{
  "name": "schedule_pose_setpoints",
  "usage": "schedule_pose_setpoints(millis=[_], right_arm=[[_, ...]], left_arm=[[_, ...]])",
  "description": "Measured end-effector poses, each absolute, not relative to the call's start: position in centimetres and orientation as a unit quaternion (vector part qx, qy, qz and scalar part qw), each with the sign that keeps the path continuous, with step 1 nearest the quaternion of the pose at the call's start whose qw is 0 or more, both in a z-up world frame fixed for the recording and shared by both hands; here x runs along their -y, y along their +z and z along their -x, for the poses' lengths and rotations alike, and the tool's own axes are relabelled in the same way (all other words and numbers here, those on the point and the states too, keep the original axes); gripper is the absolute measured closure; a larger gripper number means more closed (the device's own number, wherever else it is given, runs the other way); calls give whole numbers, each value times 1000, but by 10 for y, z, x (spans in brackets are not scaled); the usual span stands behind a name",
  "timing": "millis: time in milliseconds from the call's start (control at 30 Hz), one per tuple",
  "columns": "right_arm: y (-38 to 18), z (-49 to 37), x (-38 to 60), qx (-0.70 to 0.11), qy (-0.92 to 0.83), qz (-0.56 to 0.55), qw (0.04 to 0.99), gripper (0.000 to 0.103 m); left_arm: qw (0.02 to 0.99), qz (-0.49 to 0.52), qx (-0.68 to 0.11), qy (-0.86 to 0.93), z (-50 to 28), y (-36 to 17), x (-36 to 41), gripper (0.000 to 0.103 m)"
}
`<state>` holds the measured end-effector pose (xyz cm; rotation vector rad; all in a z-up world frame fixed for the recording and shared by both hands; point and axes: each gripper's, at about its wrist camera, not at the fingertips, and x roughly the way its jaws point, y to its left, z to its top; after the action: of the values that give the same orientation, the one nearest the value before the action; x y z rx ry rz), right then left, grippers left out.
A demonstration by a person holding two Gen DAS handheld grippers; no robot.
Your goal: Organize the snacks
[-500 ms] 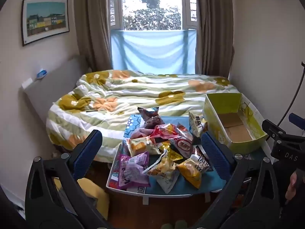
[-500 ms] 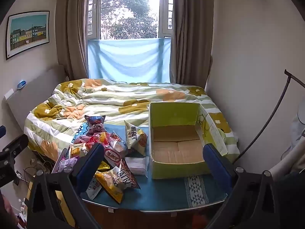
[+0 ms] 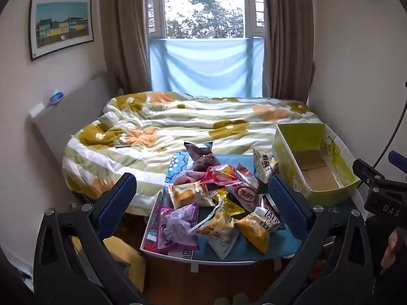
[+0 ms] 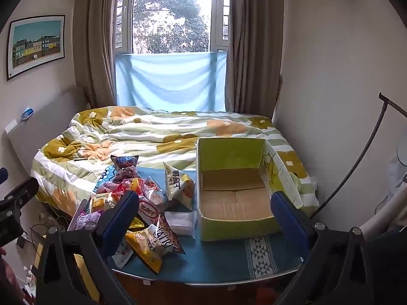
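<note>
While both grippers are hovering short of the bench (image 4: 223, 259), the left gripper (image 3: 203, 200) is holding its jaws spread as wide as they go with nothing between them, and the right gripper (image 4: 204, 213) is doing the same, gripping nothing. Nearest on the blue-covered bench, a heap of snack bags (image 3: 216, 203) is lying loose on its left half. At the front of the heap a yellow bag (image 3: 254, 231) is sitting beside a dark bag (image 4: 168, 236) whose large white letters are showing only in part, and a purple bag (image 3: 175, 226) is lying at the left edge. A red and white bag (image 3: 245, 194) behind them is carrying writing too small to read. Farther back, a white bag (image 4: 178, 183) with bold dark characters is leaning just beside the box. On the right half, a green cardboard box (image 4: 236, 226) is standing open with only its brown cardboard floor showing inside. Beyond the bench, a bed (image 4: 157, 132) with a flowered quilt is stretching toward a window (image 4: 173, 15), and a framed picture (image 3: 61, 25) is hanging on the left wall.
</note>
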<state>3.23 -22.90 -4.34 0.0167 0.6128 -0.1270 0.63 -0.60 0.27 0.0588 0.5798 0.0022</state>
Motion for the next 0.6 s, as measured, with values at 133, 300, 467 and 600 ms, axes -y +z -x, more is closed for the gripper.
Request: schedule_pose_setpoints(millis=[133, 300, 467, 600], right_arm=[[-44, -32, 227, -301, -64, -8, 952, 0], [-42, -32, 230, -303, -62, -9, 951, 0], [-43, -36, 232, -304, -60, -12, 951, 0], [-44, -36, 234, -303, -59, -15, 951, 0]], left_arm=[[957, -31, -288, 1, -9, 0, 9, 1], [956, -35, -291, 4, -10, -2, 11, 1], [956, -35, -291, 3, -10, -3, 11, 1], [955, -37, -293, 5, -11, -3, 12, 1]])
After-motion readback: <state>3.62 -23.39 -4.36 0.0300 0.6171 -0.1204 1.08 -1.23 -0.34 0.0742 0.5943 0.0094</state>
